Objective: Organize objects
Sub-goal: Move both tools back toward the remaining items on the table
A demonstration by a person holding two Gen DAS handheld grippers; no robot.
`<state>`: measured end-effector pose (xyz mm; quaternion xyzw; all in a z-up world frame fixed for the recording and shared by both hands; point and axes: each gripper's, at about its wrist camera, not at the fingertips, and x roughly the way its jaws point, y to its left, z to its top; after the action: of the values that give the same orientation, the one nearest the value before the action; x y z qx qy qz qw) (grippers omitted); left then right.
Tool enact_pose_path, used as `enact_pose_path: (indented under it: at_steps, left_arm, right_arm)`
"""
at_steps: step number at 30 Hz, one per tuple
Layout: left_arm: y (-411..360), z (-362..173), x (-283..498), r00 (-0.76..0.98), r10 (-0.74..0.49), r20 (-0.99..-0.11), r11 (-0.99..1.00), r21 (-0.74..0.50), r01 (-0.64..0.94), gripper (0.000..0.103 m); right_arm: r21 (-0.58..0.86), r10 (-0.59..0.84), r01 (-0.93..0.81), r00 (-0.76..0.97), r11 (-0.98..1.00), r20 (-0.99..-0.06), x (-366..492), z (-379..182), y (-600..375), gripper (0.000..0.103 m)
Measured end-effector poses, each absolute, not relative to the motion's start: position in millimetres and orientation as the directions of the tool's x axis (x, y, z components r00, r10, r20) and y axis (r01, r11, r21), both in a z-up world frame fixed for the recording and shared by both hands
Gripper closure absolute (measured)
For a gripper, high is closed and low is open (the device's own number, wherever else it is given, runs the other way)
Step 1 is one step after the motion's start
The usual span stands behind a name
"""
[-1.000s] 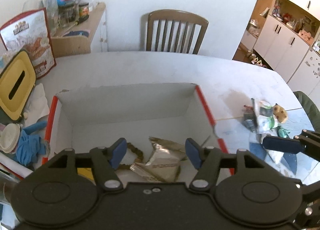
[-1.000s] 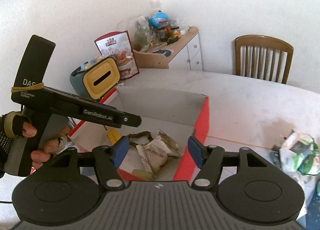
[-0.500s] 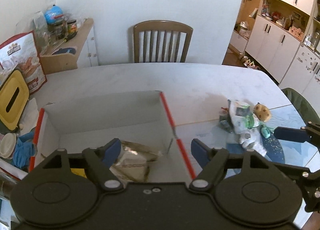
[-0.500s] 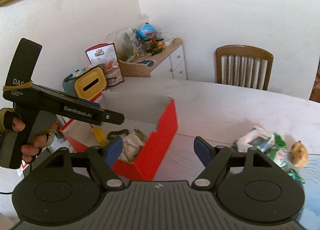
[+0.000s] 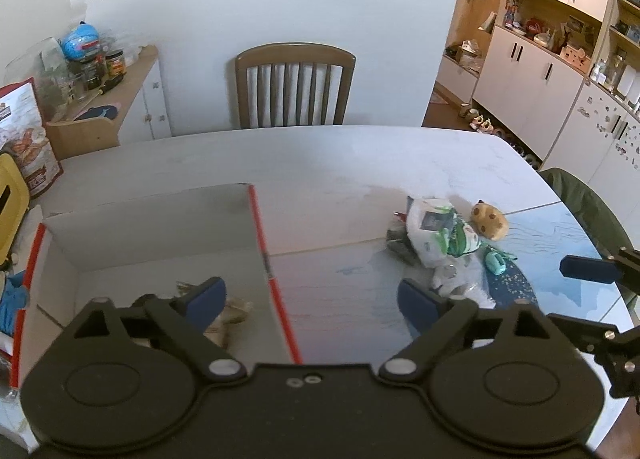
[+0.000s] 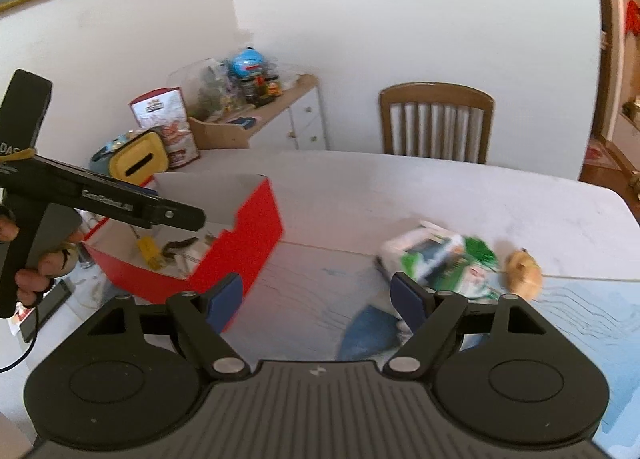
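A crumpled white-and-green packet (image 6: 442,259) and a small plush toy (image 6: 522,269) are seen on the table (image 6: 400,187), right of the red box (image 6: 240,255). Both are judged light and soft, best pinched mid-body. The left gripper (image 5: 310,299) and right gripper (image 6: 318,297) are held apart, empty. Since a second earlier, both views have been swung from box to pile.

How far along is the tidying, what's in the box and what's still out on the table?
Partly done: the red box already holds a few items, including a crumpled wrapper. Nothing is in hand; the left gripper and right gripper are open. Still out: the packet pile and small plush toy.
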<state>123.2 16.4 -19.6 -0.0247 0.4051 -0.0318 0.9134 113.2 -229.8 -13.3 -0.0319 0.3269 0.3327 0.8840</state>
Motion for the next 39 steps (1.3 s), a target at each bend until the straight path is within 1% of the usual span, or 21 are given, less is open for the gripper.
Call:
enact_pose_path:
  at_steps: [3, 5, 14, 20, 26, 31, 36, 39]
  left_arm:
    - [3.5, -21.5, 127.7, 0.671, -0.083, -0.737, 0.996, -0.068, 0.049, 0.005]
    - [-5.7, -22.8, 131.0, 0.672, -0.089, -0.735, 0.996, -0.069, 0.056, 0.001]
    - [-46.3, -31.6, 152.5, 0.674, -0.121, -0.729, 0.992, -0.074, 0.098, 0.001]
    - [-75.0, -45.2, 172.5, 0.671, -0.132, -0.729, 0.991, -0.073, 0.116, 0.001]
    - [-99.6, -63.5, 194.5, 0.662, -0.132, -0.738, 0.989, -0.053, 0.138, 0.001]
    - [-114.2, -83.3, 215.7, 0.64, -0.127, -0.758, 0.986, -0.026, 0.164, 0.001]
    - [-125.0, -100.9, 232.3, 0.622, -0.149, -0.769, 0.974, -0.006, 0.226, 0.001]
    - [-126.2, -108.2, 243.1, 0.612, -0.164, -0.774, 0.972, -0.019, 0.236, 0.001]
  right_arm:
    - [0.16, 0.551, -0.59, 0.574, 0.791, -0.606, 118.4, -18.6, -245.7, 0.022]
    - [0.163, 0.543, -0.579, 0.576, 0.799, -0.612, 121.9, -23.2, -256.3, 0.022]
    - [0.153, 0.509, -0.551, 0.582, 0.82, -0.634, 133.4, -45.5, -289.4, 0.022]
    - [0.15, 0.479, -0.528, 0.567, 0.836, -0.67, 149.3, -71.3, -301.7, 0.022]
    - [0.124, 0.466, -0.55, 0.542, 0.826, -0.7, 158.3, -92.8, -305.6, 0.022]
    - [0.135, 0.467, -0.556, 0.514, 0.82, -0.72, 170.3, -109.8, -305.7, 0.022]
    - [0.129, 0.472, -0.581, 0.489, 0.803, -0.734, 179.1, -123.3, -299.7, 0.022]
    - [0.125, 0.479, -0.601, 0.475, 0.789, -0.739, 183.6, -129.9, -294.4, 0.022]
